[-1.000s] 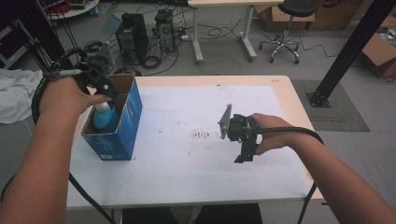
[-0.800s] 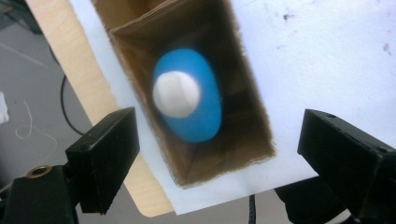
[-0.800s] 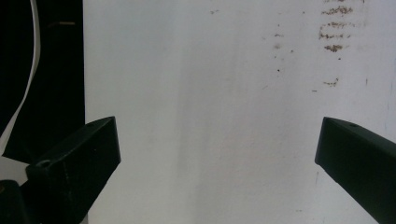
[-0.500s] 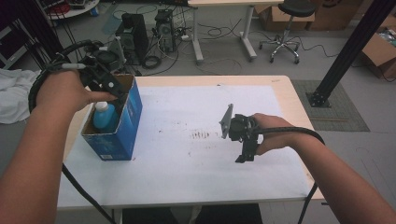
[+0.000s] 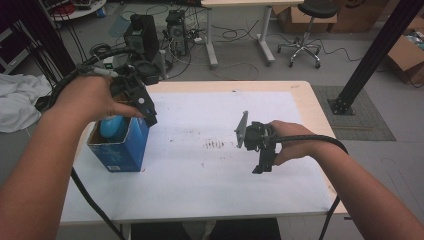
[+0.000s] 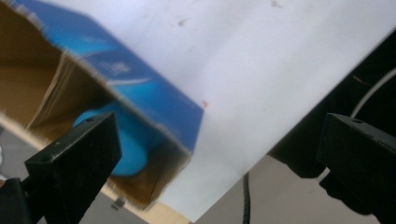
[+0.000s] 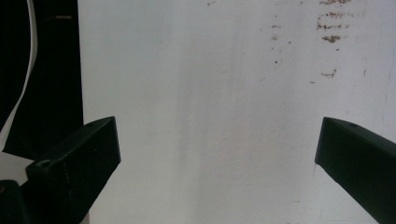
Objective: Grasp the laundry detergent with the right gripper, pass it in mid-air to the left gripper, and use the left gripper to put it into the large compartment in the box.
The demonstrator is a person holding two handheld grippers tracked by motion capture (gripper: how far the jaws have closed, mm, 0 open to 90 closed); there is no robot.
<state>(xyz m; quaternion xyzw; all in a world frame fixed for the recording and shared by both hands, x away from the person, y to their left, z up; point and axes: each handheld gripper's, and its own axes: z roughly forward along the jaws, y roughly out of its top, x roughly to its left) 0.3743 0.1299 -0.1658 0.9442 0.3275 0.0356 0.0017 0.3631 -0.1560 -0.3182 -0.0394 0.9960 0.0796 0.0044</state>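
A blue cardboard box (image 5: pixel 120 147) stands open at the left of the white table (image 5: pixel 200 190). A light-blue rounded object (image 5: pixel 112 126) lies inside it. My left gripper (image 5: pixel 149 112) hovers just above the box's right rim. Its jaws have just been opening and now stand wide apart with nothing gripped. In the left gripper view the box (image 6: pixel 140 98) and the light-blue object (image 6: pixel 128 149) lie below the left gripper (image 6: pixel 219 158). My right gripper (image 5: pixel 264 162) points down at the bare sheet right of centre. In its own view the right gripper (image 7: pixel 217 163) is open and empty.
Brown smudges (image 5: pixel 215 145) mark the sheet near the middle. Behind the table are computer towers (image 5: pixel 142 30), floor cables, a desk and an office chair (image 5: pixel 305 30). A black post (image 5: pixel 372 55) stands at the right, and a white cloth (image 5: pixel 17 100) lies at the left.
The left gripper has risen from the box mouth and shifted right, jaws spreading; the light-blue object stays in the box. The right hand has not moved.
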